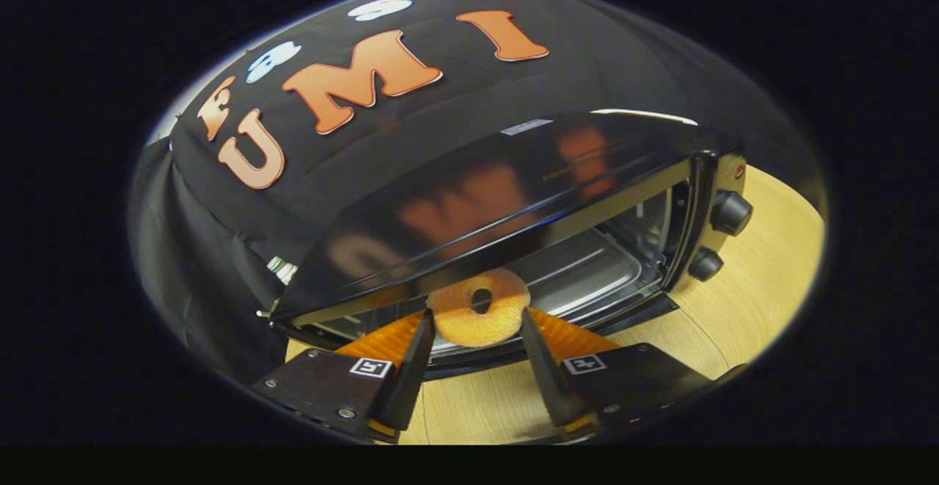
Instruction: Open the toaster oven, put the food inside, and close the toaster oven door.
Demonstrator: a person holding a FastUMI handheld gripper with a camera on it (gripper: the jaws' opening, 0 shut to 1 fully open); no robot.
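Note:
A black toaster oven (513,184) stands on the wooden table, its front open so the metal tray (587,272) inside shows. My gripper (477,323) is shut on a sugared ring doughnut (478,318), both fingers pressing on its sides. The doughnut hangs just at the oven's mouth, over the lowered door (477,356), below the glossy top edge. Two black knobs (730,213) sit on the oven's right panel.
The light wooden table (748,301) spreads to the right of the oven and under my fingers. The booth's black cloth wall (220,250) hangs close behind and to the left of the oven.

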